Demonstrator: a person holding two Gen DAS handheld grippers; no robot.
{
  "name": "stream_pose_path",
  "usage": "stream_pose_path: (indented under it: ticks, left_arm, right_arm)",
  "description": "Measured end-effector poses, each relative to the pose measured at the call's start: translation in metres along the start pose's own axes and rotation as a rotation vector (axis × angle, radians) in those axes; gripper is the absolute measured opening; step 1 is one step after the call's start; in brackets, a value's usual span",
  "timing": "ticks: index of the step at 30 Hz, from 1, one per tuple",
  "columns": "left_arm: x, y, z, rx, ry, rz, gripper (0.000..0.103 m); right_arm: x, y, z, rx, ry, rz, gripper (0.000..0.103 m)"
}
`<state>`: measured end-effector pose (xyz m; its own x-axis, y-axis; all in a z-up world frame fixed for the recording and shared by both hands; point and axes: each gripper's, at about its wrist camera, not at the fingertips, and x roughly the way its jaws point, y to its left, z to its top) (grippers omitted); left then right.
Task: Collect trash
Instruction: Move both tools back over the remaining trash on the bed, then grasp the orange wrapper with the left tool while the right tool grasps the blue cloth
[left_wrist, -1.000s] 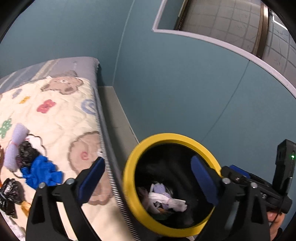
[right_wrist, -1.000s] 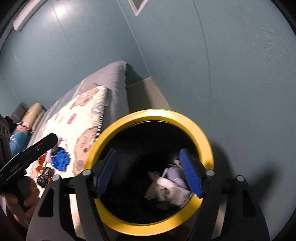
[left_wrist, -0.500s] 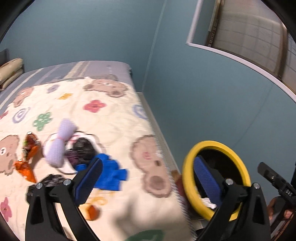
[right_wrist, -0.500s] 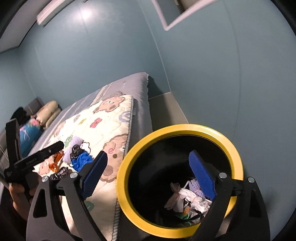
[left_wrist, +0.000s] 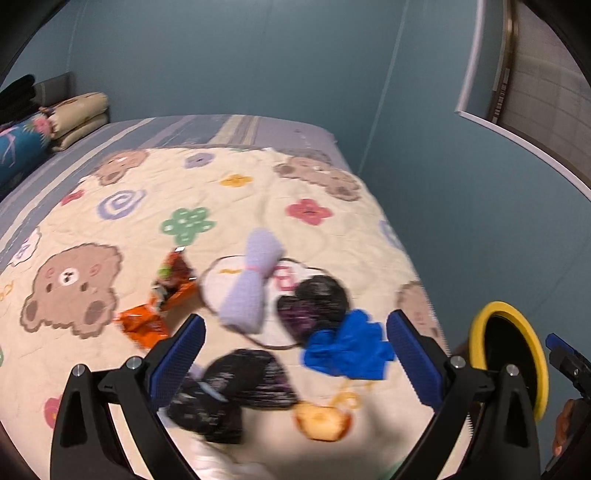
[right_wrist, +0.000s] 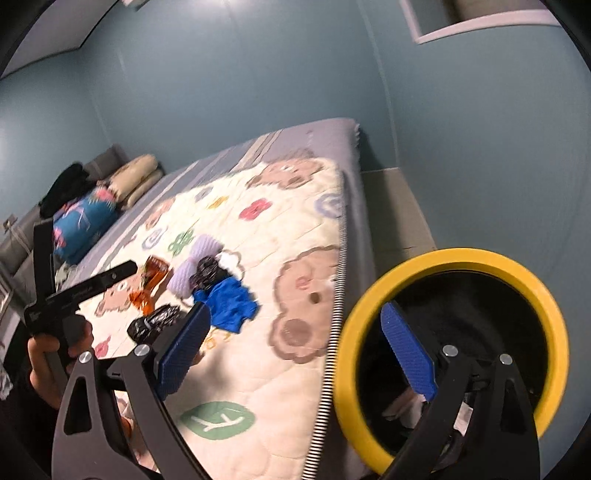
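On my left camera the left gripper (left_wrist: 295, 354) hangs over the quilt (left_wrist: 110, 206) with its jaws spread wide and nothing between them. Nearest its pads lie two black bags (left_wrist: 236, 391), blurred, and a small yellow-orange scrap (left_wrist: 322, 421) I cannot identify. Just past them sits a blue glove (left_wrist: 347, 350), touching another black bag (left_wrist: 314, 302). A lilac roll (left_wrist: 251, 284) lies beside that bag, and an orange wrapper (left_wrist: 159, 302) sits left of the roll. At the far head of the bed I see pillows (left_wrist: 79, 114).

The bin (left_wrist: 511, 354) shows here only as a narrow yellow ring off the bed's right edge, partly behind my finger (left_wrist: 413, 358); I cannot see inside it.

The right camera gives me what the left lacks. The right gripper (right_wrist: 295, 354) is also wide open and empty, straddling the bed's edge, with one pad in front of the bin (right_wrist: 454, 258) mouth. The bin stands on the floor just beside the mattress, and pale crumpled trash (right_wrist: 402, 402) shows low inside it, mostly hidden by the gripper frame. This view also shows the left gripper (right_wrist: 85, 288) side-on in my hand (right_wrist: 48, 354) over the near left of the bed. Farther off, the glove (right_wrist: 229, 299), bag (right_wrist: 208, 271), roll (right_wrist: 194, 266) and wrapper (right_wrist: 149, 284) look small and bunched, and one black bag (right_wrist: 157, 321) sits nearer my pad.

The bottom of the left view is smeared.
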<state>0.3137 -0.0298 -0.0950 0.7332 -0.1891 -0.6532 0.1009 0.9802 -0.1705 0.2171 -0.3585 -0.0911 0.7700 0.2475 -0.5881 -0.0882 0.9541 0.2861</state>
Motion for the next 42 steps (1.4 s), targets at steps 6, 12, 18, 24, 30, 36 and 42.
stream_pose_path:
  ticks: [6,12,18,24,30,36,42]
  left_arm:
    - [0.006,0.040,-0.001,-0.045,0.012,0.059,0.095]
    - [0.011,0.070,-0.001,-0.047,0.019,0.111,0.095]
    - [0.026,0.097,0.000,-0.069,0.041,0.165,0.095]
    - [0.048,0.115,0.002,-0.071,0.070,0.206,0.095]
    - [0.074,0.126,0.006,-0.068,0.101,0.225,0.095]
    - [0.098,0.129,0.008,-0.077,0.124,0.217,0.095]
    - [0.119,0.131,0.004,-0.081,0.141,0.216,0.095]
  right_arm:
    - [0.027,0.034,0.003,-0.062,0.036,0.045,0.090]
    - [0.057,0.061,0.003,-0.122,0.073,0.070,0.090]
    - [0.093,0.082,-0.002,-0.189,0.125,0.072,0.090]
    - [0.133,0.098,-0.005,-0.236,0.176,0.053,0.090]
    - [0.170,0.106,-0.005,-0.264,0.213,0.026,0.089]
    - [0.200,0.109,-0.007,-0.292,0.251,0.007,0.089]
    - [0.224,0.110,-0.010,-0.305,0.277,-0.007,0.089]
